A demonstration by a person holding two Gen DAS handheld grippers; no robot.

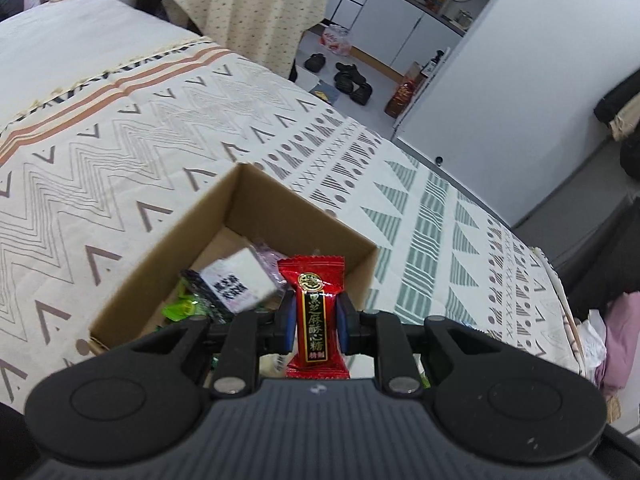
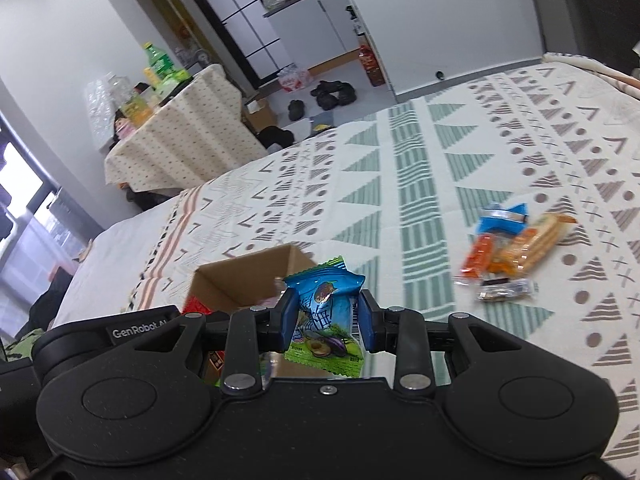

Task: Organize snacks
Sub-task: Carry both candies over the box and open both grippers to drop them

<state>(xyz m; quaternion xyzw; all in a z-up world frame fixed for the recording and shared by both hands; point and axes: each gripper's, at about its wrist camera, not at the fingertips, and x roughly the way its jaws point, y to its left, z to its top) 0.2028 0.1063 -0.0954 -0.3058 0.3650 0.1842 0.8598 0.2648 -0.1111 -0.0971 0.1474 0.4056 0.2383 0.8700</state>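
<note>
In the left wrist view my left gripper (image 1: 315, 320) is shut on a red candy packet (image 1: 316, 312) with gold lettering, held upright above the near part of an open cardboard box (image 1: 168, 248). Inside the box lie a white packet (image 1: 240, 280) and green wrappers (image 1: 182, 306). In the right wrist view my right gripper (image 2: 326, 320) is shut on a blue and green snack packet (image 2: 326, 316), just right of the same cardboard box (image 2: 240, 276). A loose pile of orange, blue and clear snack packets (image 2: 508, 248) lies on the bedspread to the right.
Everything rests on a bed with a patterned cream bedspread (image 1: 120, 140). Beyond its far edge are a cloth-draped table (image 2: 180, 144) with bottles, shoes (image 2: 332, 94) on the floor and white cabinets (image 1: 400, 32).
</note>
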